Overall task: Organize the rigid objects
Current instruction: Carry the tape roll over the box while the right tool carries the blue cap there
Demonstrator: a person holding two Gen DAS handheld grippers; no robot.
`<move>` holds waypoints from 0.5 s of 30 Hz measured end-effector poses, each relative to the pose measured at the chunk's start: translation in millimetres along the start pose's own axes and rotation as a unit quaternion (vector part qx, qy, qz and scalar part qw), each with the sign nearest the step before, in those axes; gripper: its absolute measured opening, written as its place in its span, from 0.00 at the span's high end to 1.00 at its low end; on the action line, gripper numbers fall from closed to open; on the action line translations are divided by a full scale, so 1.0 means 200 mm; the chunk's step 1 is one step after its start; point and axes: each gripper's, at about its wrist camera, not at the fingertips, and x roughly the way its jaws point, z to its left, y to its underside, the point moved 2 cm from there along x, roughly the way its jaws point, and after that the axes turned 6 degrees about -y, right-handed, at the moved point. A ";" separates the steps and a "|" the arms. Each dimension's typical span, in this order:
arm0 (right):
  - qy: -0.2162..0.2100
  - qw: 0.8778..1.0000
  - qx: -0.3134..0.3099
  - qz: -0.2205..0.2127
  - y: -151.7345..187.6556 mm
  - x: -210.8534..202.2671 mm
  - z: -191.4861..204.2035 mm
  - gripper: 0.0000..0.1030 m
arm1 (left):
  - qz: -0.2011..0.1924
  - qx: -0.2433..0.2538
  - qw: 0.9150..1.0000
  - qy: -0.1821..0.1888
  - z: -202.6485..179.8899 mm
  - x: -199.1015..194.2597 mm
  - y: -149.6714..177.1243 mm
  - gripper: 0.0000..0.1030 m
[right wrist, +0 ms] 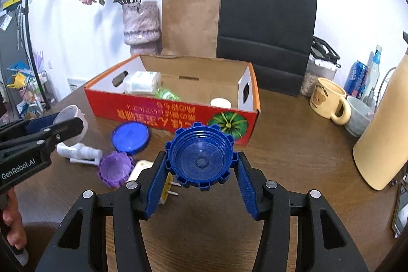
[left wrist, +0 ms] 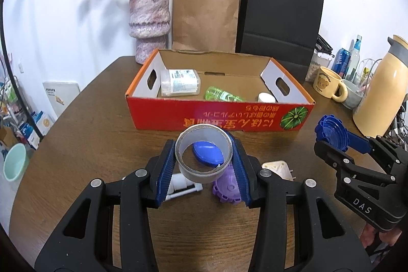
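Observation:
My left gripper [left wrist: 204,157] is shut on a grey tape roll [left wrist: 204,152] and holds it above the table, in front of the red cardboard box [left wrist: 219,116]. My right gripper [right wrist: 201,162] is shut on a blue ridged cap [right wrist: 200,157], also lifted; this cap shows in the left wrist view [left wrist: 331,130]. On the table lie a flat blue lid [right wrist: 130,137], a purple ridged cap [right wrist: 114,168], a white spray nozzle [right wrist: 79,152] and a white plug adapter [right wrist: 142,168]. The box holds a white labelled jar [left wrist: 179,86], a green bottle [left wrist: 221,94] and a white cap [left wrist: 266,97].
Behind the box stand a pink vase with dried roses [left wrist: 149,24], a brown paper bag [left wrist: 205,17] and a black paper bag [left wrist: 280,22]. At the right are a bear mug [right wrist: 327,100], a grey bowl [right wrist: 359,116], a cream thermos [right wrist: 385,139] and cans.

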 end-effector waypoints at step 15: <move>0.004 1.000 0.009 -0.021 -0.15 0.04 0.00 0.45 | -0.017 0.002 1.000 0.005 -0.01 0.04 -0.13 0.61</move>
